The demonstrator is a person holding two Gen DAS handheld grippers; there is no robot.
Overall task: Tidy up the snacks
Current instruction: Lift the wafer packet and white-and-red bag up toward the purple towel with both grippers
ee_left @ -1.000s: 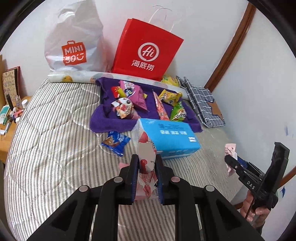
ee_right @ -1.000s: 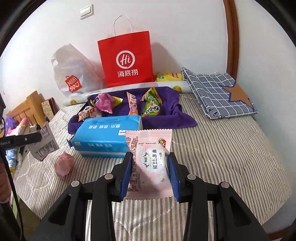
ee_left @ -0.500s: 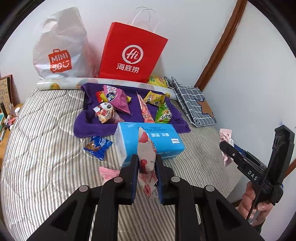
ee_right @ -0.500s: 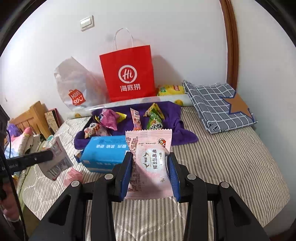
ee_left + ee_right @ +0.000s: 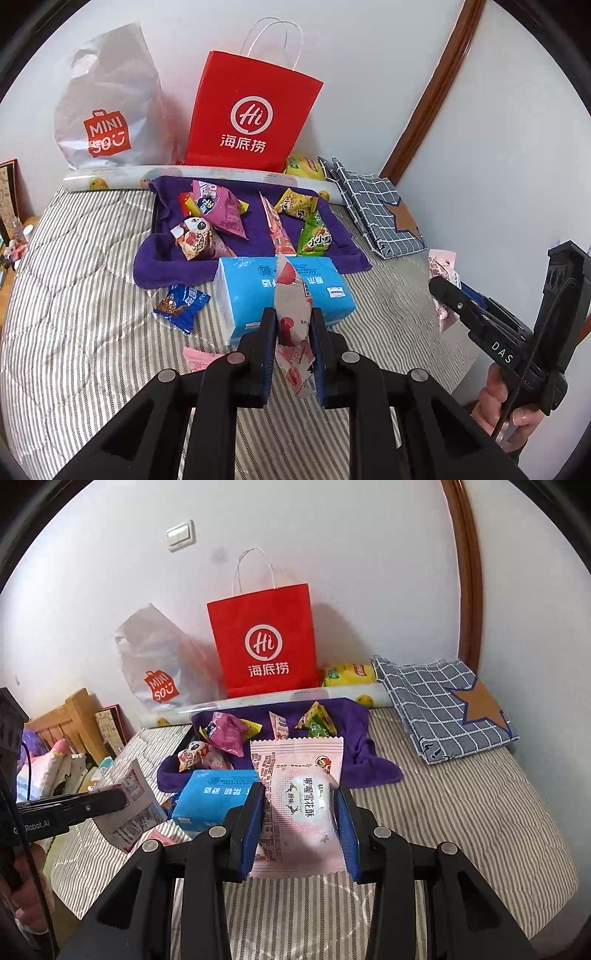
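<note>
My left gripper [image 5: 293, 315] is shut on a thin red-and-white snack packet [image 5: 290, 291], held edge-on above the striped bed. My right gripper [image 5: 300, 792] is shut on a flat pink snack packet [image 5: 295, 760] with a white label. Each gripper shows in the other view: the right gripper [image 5: 443, 291] at the right edge, the left gripper [image 5: 120, 798] at the left. Ahead lies a purple towel [image 5: 155, 266] with several snack packets on it. A blue tissue pack [image 5: 255, 306] lies in front of the towel.
A blue snack packet [image 5: 181, 301] and a pink packet [image 5: 199, 360] lie loose on the bed. A red paper bag [image 5: 251, 114] and a white plastic bag [image 5: 107, 103] stand against the wall. A checked cloth [image 5: 373, 206] lies at the right. A wooden bedside shelf [image 5: 74, 720] is at the left.
Both grippers have risen a little with their packets still held. In the left wrist view the scene has slid left and the loose pink packet has come into sight.
</note>
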